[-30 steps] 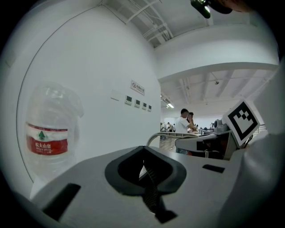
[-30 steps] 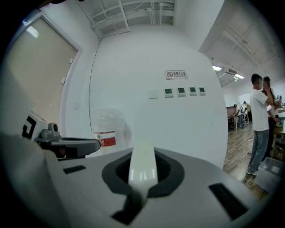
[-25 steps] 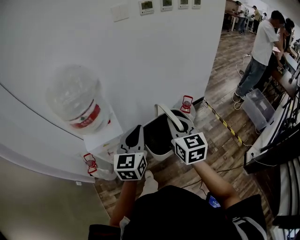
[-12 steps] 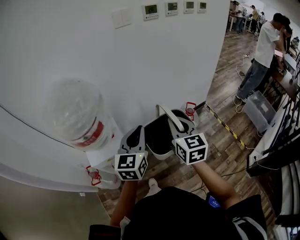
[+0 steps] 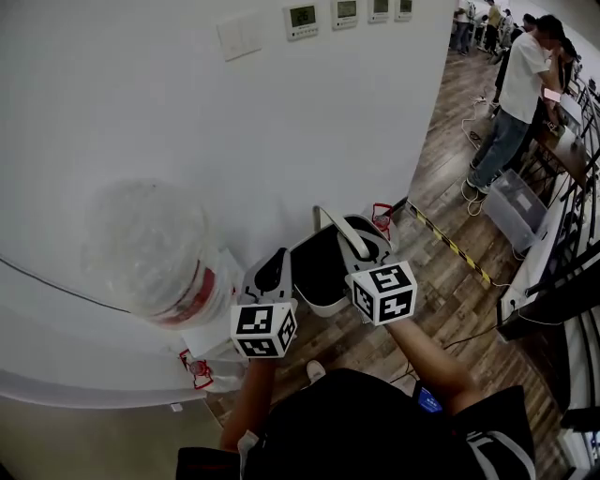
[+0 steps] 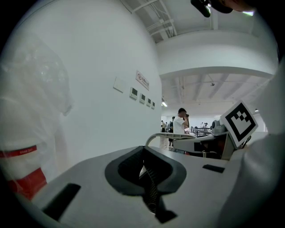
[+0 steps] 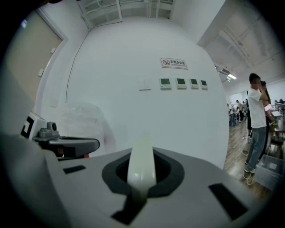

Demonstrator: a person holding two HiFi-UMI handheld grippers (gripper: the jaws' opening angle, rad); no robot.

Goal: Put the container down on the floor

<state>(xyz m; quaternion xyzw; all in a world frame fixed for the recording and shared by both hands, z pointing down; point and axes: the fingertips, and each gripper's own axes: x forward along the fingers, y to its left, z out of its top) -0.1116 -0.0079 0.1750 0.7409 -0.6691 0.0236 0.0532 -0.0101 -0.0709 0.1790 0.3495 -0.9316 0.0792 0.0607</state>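
Observation:
The container (image 5: 317, 270) is a white bin with a dark inside and a white arched handle (image 5: 339, 228). It hangs above the wooden floor (image 5: 450, 309), close to the white wall. My left gripper (image 5: 275, 269) sits at the bin's left rim, its dark pads (image 6: 156, 178) closed with a pale sliver of rim between them. My right gripper (image 5: 360, 247) is shut on the handle (image 7: 141, 162), which runs up between its jaws. In the left gripper view the handle (image 6: 162, 135) arches toward the right gripper's marker cube (image 6: 240, 122).
A water dispenser with a big clear bottle (image 5: 150, 248) and a red tap (image 5: 199, 367) stands at the left by the wall. Control panels (image 5: 303, 16) hang on the wall. People (image 5: 514, 84), a clear plastic bin (image 5: 511, 211), desks and yellow-black floor tape (image 5: 450, 246) are at the right.
Both grippers have carried the container along the wall. The water bottle and its dispenser have slid down and nearer in the head view. Both grips look the same.

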